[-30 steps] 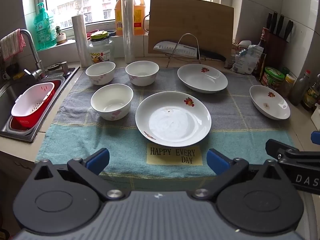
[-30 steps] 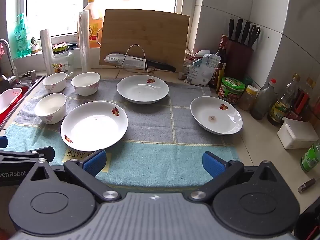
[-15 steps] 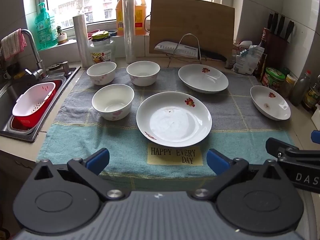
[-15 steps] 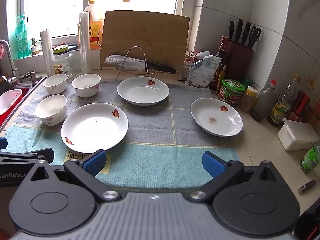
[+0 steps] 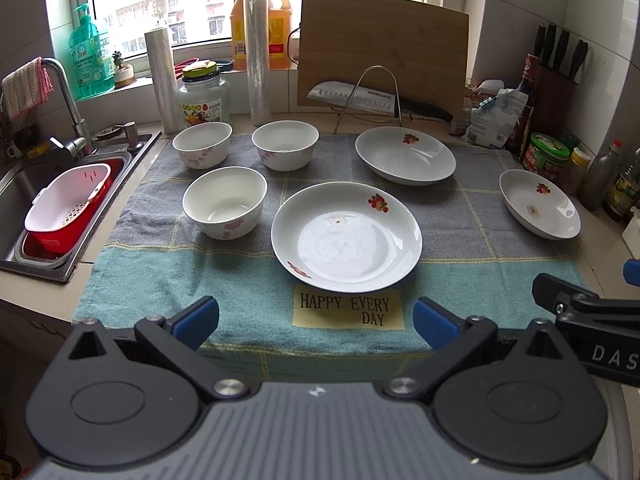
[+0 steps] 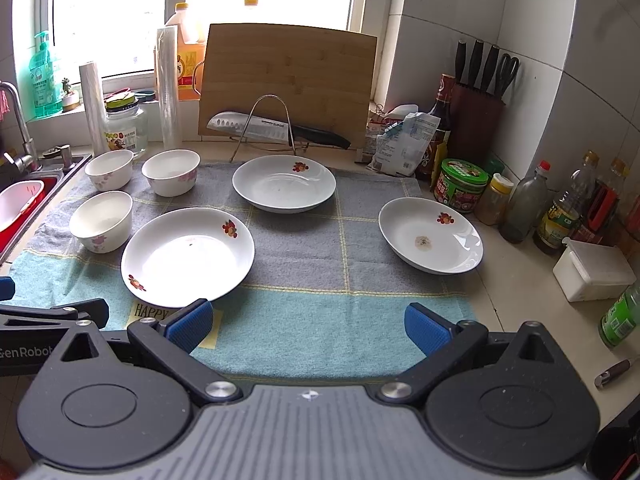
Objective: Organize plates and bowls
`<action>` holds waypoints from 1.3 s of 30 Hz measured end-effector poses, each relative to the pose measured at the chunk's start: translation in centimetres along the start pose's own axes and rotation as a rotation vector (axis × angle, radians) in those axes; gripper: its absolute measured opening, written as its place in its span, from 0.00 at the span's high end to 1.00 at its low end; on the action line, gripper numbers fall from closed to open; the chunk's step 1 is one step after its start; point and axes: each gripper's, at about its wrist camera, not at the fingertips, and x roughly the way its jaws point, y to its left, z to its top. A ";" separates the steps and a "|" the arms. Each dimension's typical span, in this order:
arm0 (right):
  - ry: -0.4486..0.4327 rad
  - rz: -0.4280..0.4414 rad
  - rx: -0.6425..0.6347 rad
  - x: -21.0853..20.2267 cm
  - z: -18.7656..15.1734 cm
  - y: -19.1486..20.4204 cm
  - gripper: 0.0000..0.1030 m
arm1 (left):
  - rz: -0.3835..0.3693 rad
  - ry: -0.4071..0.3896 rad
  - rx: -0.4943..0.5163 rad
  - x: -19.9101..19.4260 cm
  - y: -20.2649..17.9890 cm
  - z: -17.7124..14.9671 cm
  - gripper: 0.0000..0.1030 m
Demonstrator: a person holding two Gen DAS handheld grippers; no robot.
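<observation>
Three white flowered plates lie on a grey and teal towel (image 5: 224, 280): a near one (image 5: 346, 237) (image 6: 187, 255), a far one (image 5: 405, 155) (image 6: 284, 183), and one at the right edge (image 5: 539, 209) (image 6: 430, 235). Three white bowls stand at the left: a near bowl (image 5: 225, 201) (image 6: 101, 221) and two behind it (image 5: 202, 145) (image 5: 285, 144). My left gripper (image 5: 316, 318) is open and empty, just short of the near plate. My right gripper (image 6: 307, 324) is open and empty over the towel's front edge.
A sink (image 5: 24, 184) with a red and white colander (image 5: 66, 210) lies at the left. A cutting board (image 5: 382, 52), a knife on a wire rack (image 5: 360, 98), jars, rolls and bottles line the back. Condiment bottles (image 6: 564, 208) and a white box (image 6: 592, 270) crowd the right.
Both grippers have drifted slightly, so the scene has shifted a little in each view. The dishes have not moved and both grippers stay open.
</observation>
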 end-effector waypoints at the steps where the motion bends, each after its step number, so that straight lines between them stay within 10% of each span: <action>1: -0.001 -0.001 -0.001 0.0 0.0 0.0 0.00 | 0.000 0.000 0.001 0.0 0.0 0.0 0.01; 39: -0.025 0.011 -0.007 0.1 0.2 -0.3 0.00 | 0.023 -0.007 0.006 -0.3 -0.7 0.3 0.01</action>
